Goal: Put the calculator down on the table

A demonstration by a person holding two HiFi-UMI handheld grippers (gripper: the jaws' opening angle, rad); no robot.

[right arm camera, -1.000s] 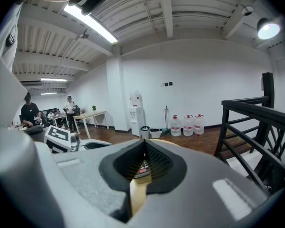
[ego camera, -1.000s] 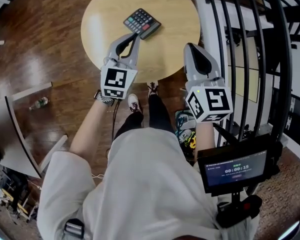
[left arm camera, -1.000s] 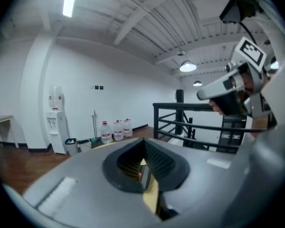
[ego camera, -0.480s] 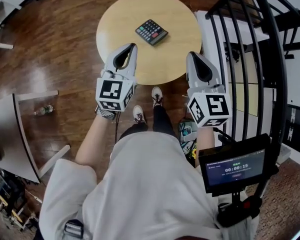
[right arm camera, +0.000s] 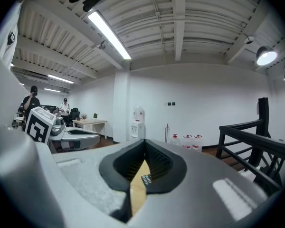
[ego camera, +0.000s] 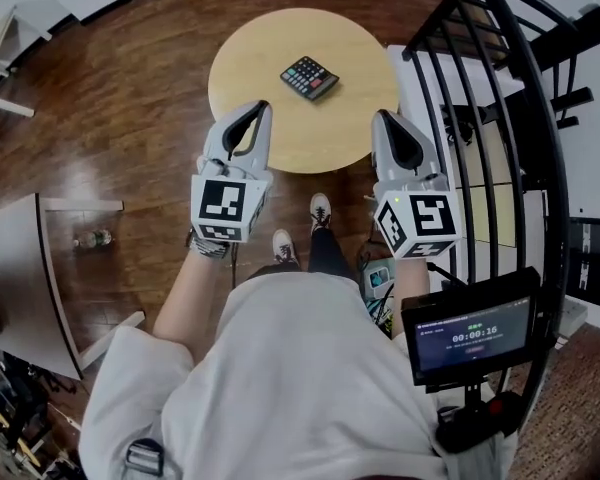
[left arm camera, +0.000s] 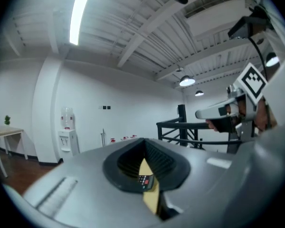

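Observation:
The black calculator (ego camera: 310, 77) lies flat on the round wooden table (ego camera: 260, 58), right of its middle. Both grippers hang over the table's near edge, apart from the calculator. My left gripper (ego camera: 263, 108) has its jaws almost together; they have just been opening a sliver and nothing is between them. My right gripper (ego camera: 380, 118) is shut and empty. In each gripper view the calculator (left arm camera: 146, 181) (right arm camera: 146, 179) shows small and far through the narrow slit between the jaws, on the table (left arm camera: 152, 201) (right arm camera: 137, 194).
A black metal railing (ego camera: 500, 88) runs along the right, close to the right gripper. A grey table (ego camera: 20, 268) stands at the left with a bottle (ego camera: 92, 239) on the wood floor beside it. A small screen (ego camera: 470, 338) sits low at the right.
Both grippers have risen and drawn back from the calculator towards the table's near edge. The calculator stays on the table and looks smaller and farther away.

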